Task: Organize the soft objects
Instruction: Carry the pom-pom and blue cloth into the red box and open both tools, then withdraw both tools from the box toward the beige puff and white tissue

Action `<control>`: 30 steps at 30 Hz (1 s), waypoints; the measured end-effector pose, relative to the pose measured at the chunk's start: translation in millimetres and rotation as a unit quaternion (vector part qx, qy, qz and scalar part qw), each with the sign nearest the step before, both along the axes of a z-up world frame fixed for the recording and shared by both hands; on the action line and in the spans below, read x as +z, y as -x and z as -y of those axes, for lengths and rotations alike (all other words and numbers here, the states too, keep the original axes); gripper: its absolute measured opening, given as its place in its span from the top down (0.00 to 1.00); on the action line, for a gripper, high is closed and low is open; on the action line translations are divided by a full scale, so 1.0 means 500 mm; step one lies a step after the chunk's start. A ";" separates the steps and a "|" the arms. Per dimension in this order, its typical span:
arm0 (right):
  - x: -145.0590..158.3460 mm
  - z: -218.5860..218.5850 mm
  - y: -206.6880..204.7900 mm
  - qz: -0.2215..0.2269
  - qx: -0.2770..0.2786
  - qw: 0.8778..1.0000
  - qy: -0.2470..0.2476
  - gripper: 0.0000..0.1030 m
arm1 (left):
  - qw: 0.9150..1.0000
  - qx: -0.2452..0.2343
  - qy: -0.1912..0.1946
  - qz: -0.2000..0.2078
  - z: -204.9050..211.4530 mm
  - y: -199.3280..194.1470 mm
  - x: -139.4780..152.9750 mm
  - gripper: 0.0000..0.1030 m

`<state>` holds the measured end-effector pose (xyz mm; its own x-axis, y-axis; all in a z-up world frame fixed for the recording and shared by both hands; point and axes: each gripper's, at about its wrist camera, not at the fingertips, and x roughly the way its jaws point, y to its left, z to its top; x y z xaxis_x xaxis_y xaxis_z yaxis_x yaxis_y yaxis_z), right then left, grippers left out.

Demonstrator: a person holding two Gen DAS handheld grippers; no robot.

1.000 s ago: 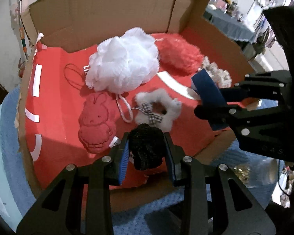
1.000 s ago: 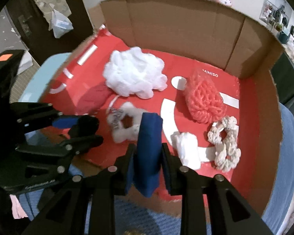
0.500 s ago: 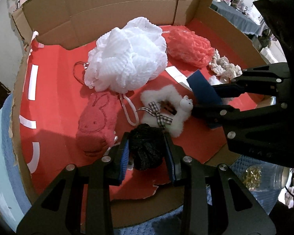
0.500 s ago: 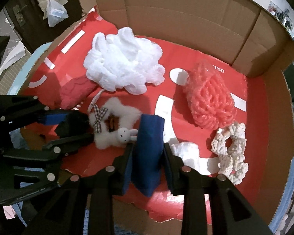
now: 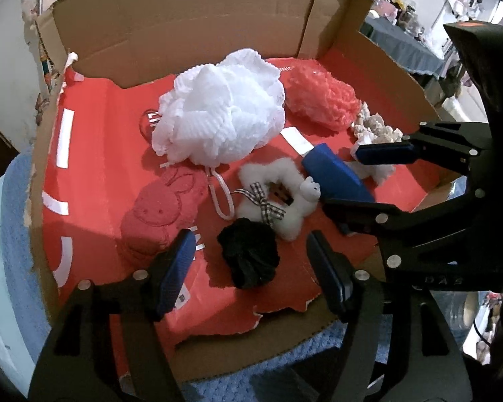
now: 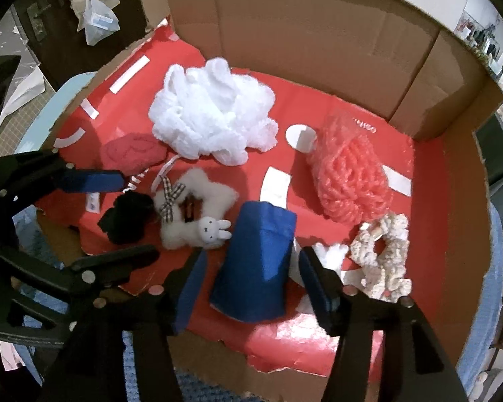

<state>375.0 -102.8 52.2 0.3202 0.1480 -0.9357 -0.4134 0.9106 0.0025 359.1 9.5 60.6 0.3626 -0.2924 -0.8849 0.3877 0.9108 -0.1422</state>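
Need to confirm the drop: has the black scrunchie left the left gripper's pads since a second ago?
Yes. The black scrunchie now lies free on the red box floor beside the white fluffy scrunchie, between the left gripper's just-opened jaws.

A crumpled black scrunchie [image 5: 248,257] and a dark blue folded cloth [image 6: 258,261] lie on the red box floor, either side of a white fluffy scrunchie [image 6: 192,212].

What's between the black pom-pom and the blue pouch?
The white fluffy bunny scrunchie lies between the black pom-pom and blue pouch, clearest in the right wrist view.
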 end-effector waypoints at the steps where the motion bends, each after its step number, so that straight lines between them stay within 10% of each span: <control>1: 0.004 0.003 0.003 0.002 -0.001 1.000 -0.002 0.39 | 1.000 0.002 0.002 0.000 -0.003 0.002 0.003 0.34; 19: 0.164 0.081 0.139 0.092 -0.037 0.994 -0.051 0.08 | 0.995 0.034 0.025 0.096 -0.029 0.161 0.140 0.23; 30: 0.275 0.123 0.341 0.223 -0.052 0.971 -0.066 0.00 | 0.969 0.072 0.056 0.229 -0.047 0.349 0.241 0.10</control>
